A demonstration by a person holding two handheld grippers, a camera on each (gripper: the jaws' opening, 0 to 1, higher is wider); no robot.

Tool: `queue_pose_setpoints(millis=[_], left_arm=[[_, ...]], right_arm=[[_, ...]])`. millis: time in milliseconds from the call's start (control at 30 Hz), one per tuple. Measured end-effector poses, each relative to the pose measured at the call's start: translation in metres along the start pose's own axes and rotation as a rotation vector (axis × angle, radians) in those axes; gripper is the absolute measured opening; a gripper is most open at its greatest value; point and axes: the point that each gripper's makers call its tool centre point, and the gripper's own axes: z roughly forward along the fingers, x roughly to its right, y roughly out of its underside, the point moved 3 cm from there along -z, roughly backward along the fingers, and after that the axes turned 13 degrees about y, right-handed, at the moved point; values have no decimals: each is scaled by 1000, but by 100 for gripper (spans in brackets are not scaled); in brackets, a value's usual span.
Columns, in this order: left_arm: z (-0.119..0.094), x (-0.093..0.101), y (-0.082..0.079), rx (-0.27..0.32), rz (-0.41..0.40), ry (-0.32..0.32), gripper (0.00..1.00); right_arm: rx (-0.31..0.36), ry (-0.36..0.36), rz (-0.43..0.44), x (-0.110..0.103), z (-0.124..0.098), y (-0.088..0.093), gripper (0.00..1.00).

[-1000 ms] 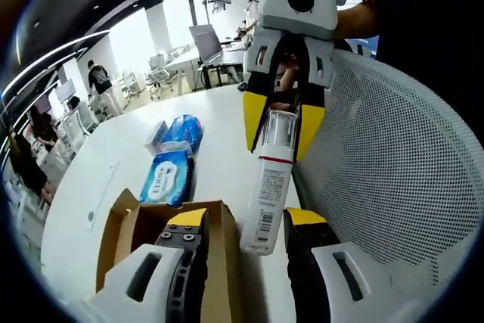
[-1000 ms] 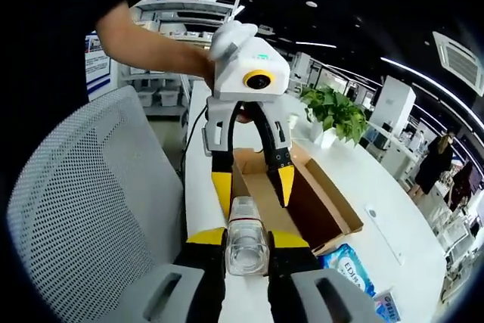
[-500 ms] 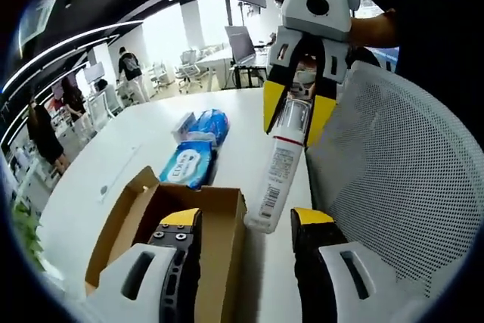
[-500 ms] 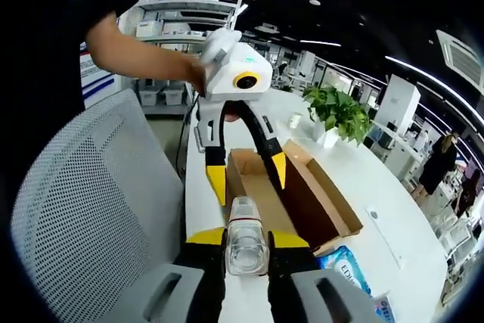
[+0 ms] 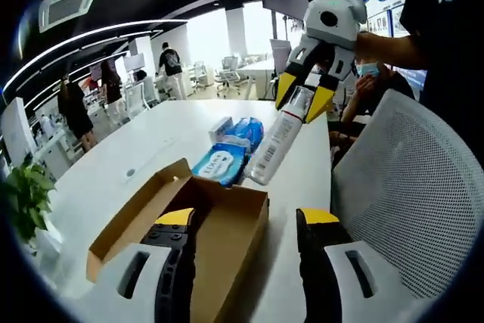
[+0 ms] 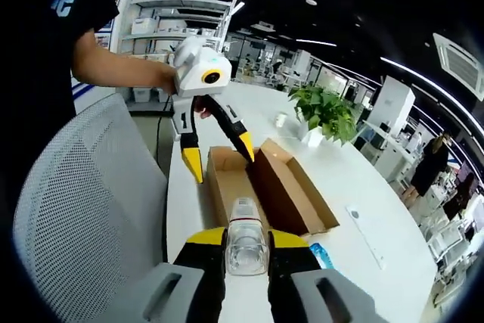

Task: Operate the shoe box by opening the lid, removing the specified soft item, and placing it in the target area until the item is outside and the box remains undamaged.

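Note:
The cardboard shoe box (image 5: 227, 225) lies open on the white table (image 5: 151, 149), with its lid flap folded out to the left. My left gripper (image 5: 248, 221) is open over the box's near end with nothing between its jaws. My right gripper (image 5: 302, 96) enters from the upper right, shut on the capped end of a white bottle (image 5: 274, 145) that hangs in the air past the box. In the right gripper view, the right gripper (image 6: 246, 238) clamps the bottle (image 6: 246, 217) by its clear cap. Beyond it, the left gripper (image 6: 219, 155) stands open above the box (image 6: 265, 187).
Two blue wet-wipe packs (image 5: 219, 164) lie on the table beyond the box. A white mesh chair (image 5: 408, 187) stands close on the right side. A potted plant (image 6: 321, 111) sits at the table's far side. People stand in the office behind.
The two grippers have drawn apart: the bottle's lower end was between my left jaws and now hangs well beyond them. The right gripper has kept its hold throughout.

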Motion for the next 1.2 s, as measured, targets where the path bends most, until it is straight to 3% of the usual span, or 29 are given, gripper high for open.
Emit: queue_pose_setpoints(millis=[467, 800, 1033, 1200], left_arm=[[-20, -6, 12, 27, -75, -102, 69], [-37, -4, 18, 86, -146, -178, 77], [-48, 4, 21, 139, -194, -225, 84], [-54, 11, 25, 144, -213, -247, 88]], right_arm=[[-23, 31, -76, 47, -4, 0, 16], [-55, 27, -138, 73, 0, 2, 16], [-90, 20, -177, 92, 7, 9, 16], [-115, 15, -197, 103, 13, 15, 16]])
